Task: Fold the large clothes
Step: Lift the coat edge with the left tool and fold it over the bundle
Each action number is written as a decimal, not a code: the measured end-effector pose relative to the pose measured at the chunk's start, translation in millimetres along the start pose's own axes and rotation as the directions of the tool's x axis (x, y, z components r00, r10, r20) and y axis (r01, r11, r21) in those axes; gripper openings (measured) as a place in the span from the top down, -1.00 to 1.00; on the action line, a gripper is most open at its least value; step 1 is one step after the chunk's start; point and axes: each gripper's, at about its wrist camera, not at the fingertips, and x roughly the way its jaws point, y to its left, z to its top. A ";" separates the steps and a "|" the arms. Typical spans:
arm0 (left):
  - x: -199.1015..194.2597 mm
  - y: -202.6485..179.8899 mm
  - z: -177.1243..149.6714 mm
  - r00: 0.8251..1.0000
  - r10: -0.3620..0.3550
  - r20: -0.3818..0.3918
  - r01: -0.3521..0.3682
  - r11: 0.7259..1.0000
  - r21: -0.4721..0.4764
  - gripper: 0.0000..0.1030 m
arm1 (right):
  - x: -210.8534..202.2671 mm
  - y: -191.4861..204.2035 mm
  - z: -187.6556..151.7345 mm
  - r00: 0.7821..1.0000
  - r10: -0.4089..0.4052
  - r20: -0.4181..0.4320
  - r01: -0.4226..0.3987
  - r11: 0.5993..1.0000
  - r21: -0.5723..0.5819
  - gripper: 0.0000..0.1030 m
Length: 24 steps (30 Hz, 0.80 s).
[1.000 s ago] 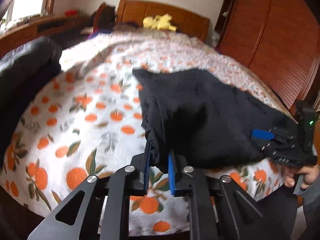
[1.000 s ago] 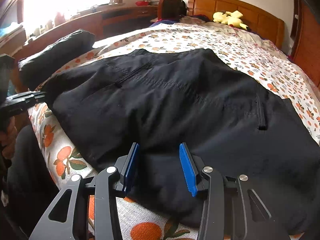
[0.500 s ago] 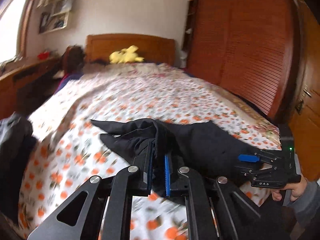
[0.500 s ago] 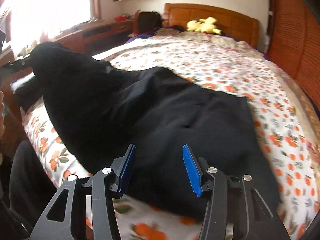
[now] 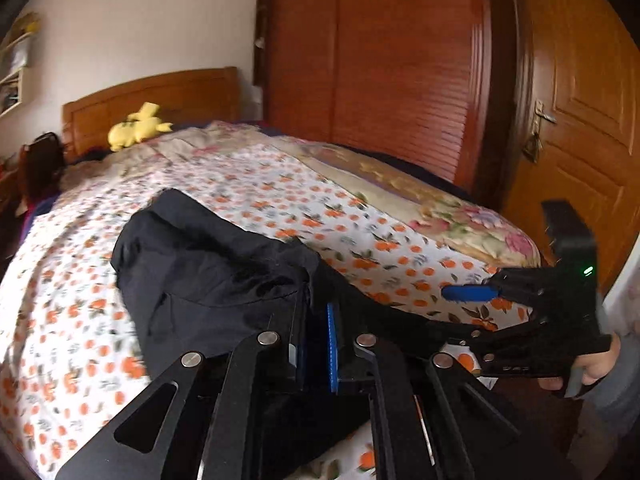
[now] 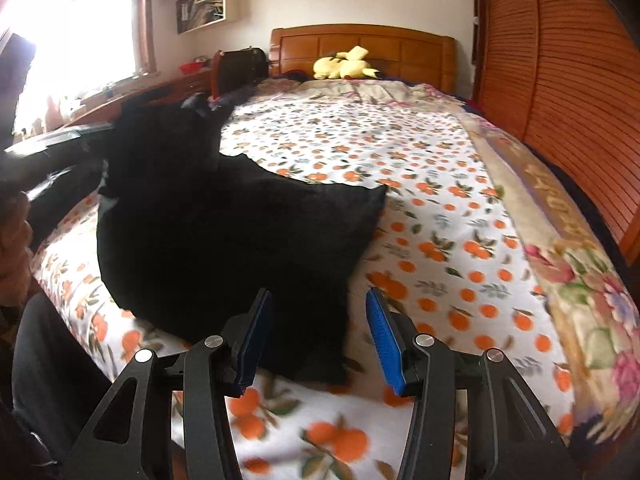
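Clearly the left hand-held gripper (image 5: pixel 314 334) is pinching an edge of the black garment (image 5: pixel 208 280), carrying it across the bed (image 5: pixel 280 196) toward three o'clock. The right hand-held gripper (image 6: pixel 316 336) hovers spread, empty, over the garment's near corner. Best to keep the carried edge taut and low, and lay it square onto the opposite edge before letting go.

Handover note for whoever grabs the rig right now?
Left gripper: shut on an edge of the black garment, holding it raised off the bed.
Right gripper: open, empty, low over the bedspread at the garment's near corner.
Garment: bunched at the foot of the bed, partly doubled over.
Done: one fold under way.
Left: lay the held edge down, flatten, make the remaining folds.
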 end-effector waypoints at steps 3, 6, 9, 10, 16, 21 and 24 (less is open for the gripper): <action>23.9 -9.0 -8.2 0.999 -0.024 -0.038 0.024 1.000 -0.016 0.85 | -7.2 -12.8 -6.3 1.000 -0.011 -0.002 0.011 1.000 0.007 0.09; 38.2 -11.3 -15.3 0.997 -0.026 -0.066 0.025 0.999 -0.026 0.81 | -11.6 -23.8 -13.7 1.000 -0.015 -0.002 0.015 1.000 0.017 0.09; 41.6 -11.4 -17.5 0.996 -0.038 -0.079 0.035 0.999 -0.039 0.64 | -11.8 -33.1 -17.4 1.000 -0.017 0.001 0.017 0.999 0.034 0.09; 39.8 -11.1 -17.5 0.996 -0.037 -0.078 0.034 0.999 -0.042 0.47 | -12.1 -35.3 -18.2 1.000 -0.018 0.003 0.018 0.999 0.042 0.09; 10.2 -16.3 -7.4 1.000 -0.006 -0.010 0.006 1.000 -0.021 -0.19 | -13.9 -36.3 -13.6 1.000 -0.014 0.020 0.013 0.998 0.059 0.09; -22.7 -2.8 0.7 0.998 0.041 0.045 -0.040 0.999 -0.025 -0.30 | -17.7 -28.7 -1.1 0.999 -0.009 0.042 0.007 0.999 0.046 0.09; -36.0 14.3 -0.4 0.995 0.085 0.056 -0.083 0.996 -0.035 -0.32 | -18.8 -19.4 9.3 0.998 0.002 0.055 -0.004 0.999 0.033 0.09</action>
